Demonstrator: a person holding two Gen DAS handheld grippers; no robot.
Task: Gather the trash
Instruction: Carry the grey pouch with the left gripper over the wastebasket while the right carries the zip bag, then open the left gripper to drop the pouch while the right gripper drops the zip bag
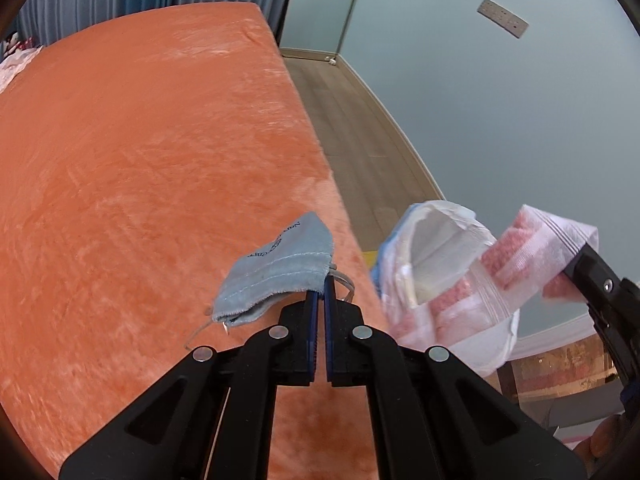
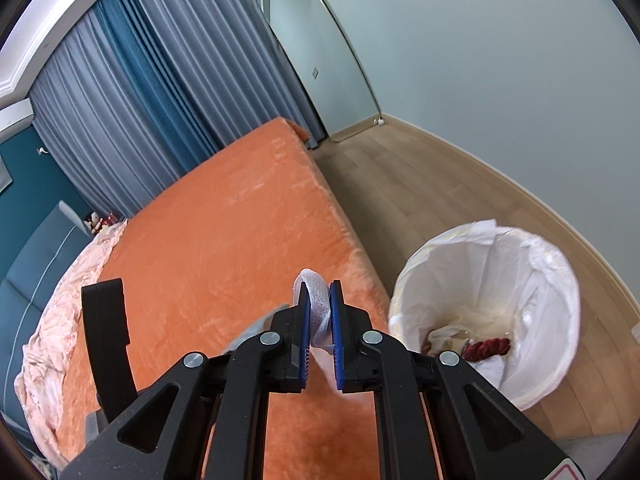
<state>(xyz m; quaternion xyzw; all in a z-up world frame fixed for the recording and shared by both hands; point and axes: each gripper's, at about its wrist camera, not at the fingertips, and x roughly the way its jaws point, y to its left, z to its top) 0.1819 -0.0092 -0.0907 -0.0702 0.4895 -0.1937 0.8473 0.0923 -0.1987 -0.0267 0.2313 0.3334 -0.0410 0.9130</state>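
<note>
Nearest in the left wrist view, the left gripper (image 1: 321, 292) has its blue-padded jaws drawn almost together, pinching the edge of a pale blue fabric pouch (image 1: 276, 268) with dark lettering and a thin cord; the pouch hangs out to the left of the tips, just above the orange bedspread (image 1: 152, 152). To its right in the same view, the right gripper (image 1: 576, 258) reaches in from the lower right edge and holds a corner of a white-and-pink sock (image 1: 516, 256), which is draped against a crumpled white diaper-like piece (image 1: 436, 252); whether that piece is also held cannot be told. In the right wrist view the right gripper (image 2: 320, 300) stands narrow, its pads clamped on the white mesh-knit cloth of the sock (image 2: 316, 300), which bulges out above the fingertips and trails down between them. Part of the left gripper (image 2: 106, 332) shows as a black bar at the left, over the bed. Just beyond and to the right, on the wooden floor (image 2: 420, 200) beside the bed's corner, stands the trash bin (image 2: 552, 280) lined with a white bag, with crumpled paper and a dark red item lying at its bottom. Farther off, a rumpled pink blanket (image 2: 60, 312) lies along the bed's left side, and grey and blue curtains (image 2: 152, 80) hang behind the bed, next to a tall mirror (image 2: 320, 52) leaning on the pale wall
</note>
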